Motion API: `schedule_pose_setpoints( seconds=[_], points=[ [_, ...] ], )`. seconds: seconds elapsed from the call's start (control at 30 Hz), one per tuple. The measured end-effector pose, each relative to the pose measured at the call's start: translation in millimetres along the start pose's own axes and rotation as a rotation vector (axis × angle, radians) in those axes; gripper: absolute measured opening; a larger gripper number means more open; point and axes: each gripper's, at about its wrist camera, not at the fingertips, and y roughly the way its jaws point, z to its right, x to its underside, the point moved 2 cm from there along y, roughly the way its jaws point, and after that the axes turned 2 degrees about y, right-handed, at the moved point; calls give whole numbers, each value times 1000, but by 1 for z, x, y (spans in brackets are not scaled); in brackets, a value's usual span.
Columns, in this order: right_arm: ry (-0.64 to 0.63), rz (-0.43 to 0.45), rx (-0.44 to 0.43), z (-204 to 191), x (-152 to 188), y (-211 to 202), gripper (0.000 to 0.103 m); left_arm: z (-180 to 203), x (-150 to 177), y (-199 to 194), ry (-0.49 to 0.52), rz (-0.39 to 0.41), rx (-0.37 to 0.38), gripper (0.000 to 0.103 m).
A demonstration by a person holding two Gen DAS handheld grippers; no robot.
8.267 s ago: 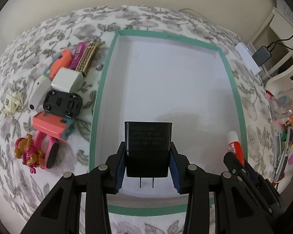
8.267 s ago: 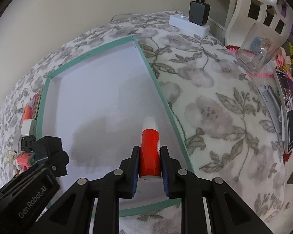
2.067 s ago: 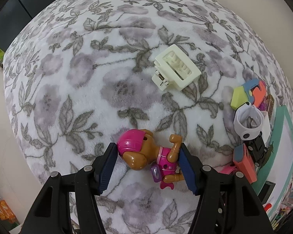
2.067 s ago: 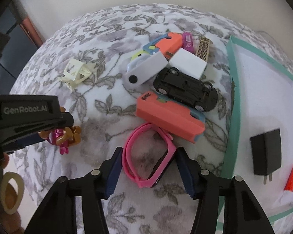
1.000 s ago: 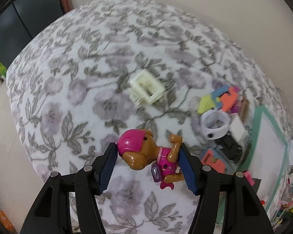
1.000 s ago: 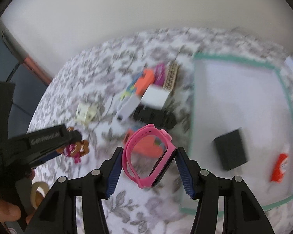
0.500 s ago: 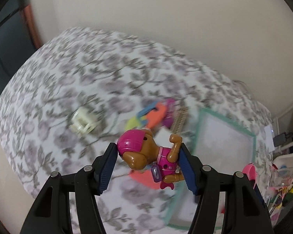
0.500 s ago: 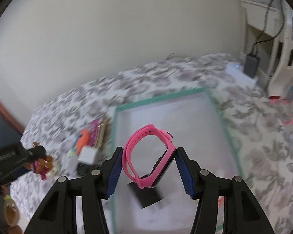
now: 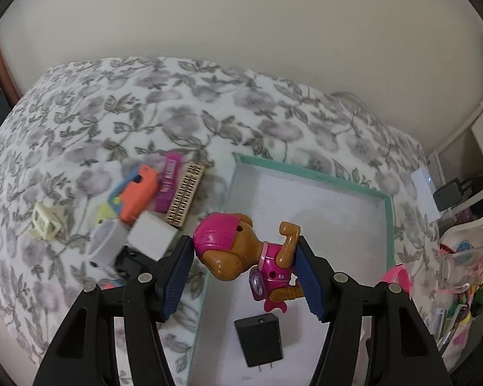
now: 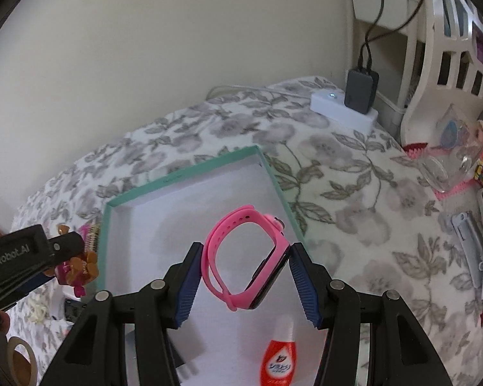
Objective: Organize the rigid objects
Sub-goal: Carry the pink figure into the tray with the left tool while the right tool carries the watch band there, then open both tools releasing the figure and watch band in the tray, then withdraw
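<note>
Left gripper (image 9: 244,276): grasping the pink-helmeted brown dog figurine (image 9: 241,251), hanging over the teal-rimmed white tray (image 9: 309,173).
Right gripper (image 10: 244,286): clasping the pink silicone watch band (image 10: 244,254) above that tray.
Doing it well: lowering both onto bare tray floor, clear of the black plug adapter (image 9: 262,342) and red glue bottle (image 10: 278,358), before releasing.

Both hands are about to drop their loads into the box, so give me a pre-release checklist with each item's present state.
1. Left gripper clamps the toy dog: ok.
2. Right gripper clamps the pink watch: ok.
3. Teal-rimmed box lies under both loads: ok.
4. Bare floor left in the box beyond the black charger and red tube: ok.
5. Height of either load above the box floor: cannot tell.
6. Grippers apart from each other: ok.
</note>
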Motion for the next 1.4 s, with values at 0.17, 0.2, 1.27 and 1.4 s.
schedule_pose_setpoints(
  seconds=[0.17, 0.2, 1.27, 1.4],
  points=[
    [-9, -46, 19, 6, 9, 18, 57, 7, 11, 23, 19, -7, -21, 64],
    [-13, -57, 26, 7, 11, 21, 57, 7, 13, 27, 19, -19, -27, 64],
    [-110, -86, 43, -5, 25, 21, 75, -1, 12, 15, 66, -56, -41, 86],
    [-124, -67, 35, -8, 25, 16, 81, -13, 12, 12, 59, -51, -78, 88]
  ],
)
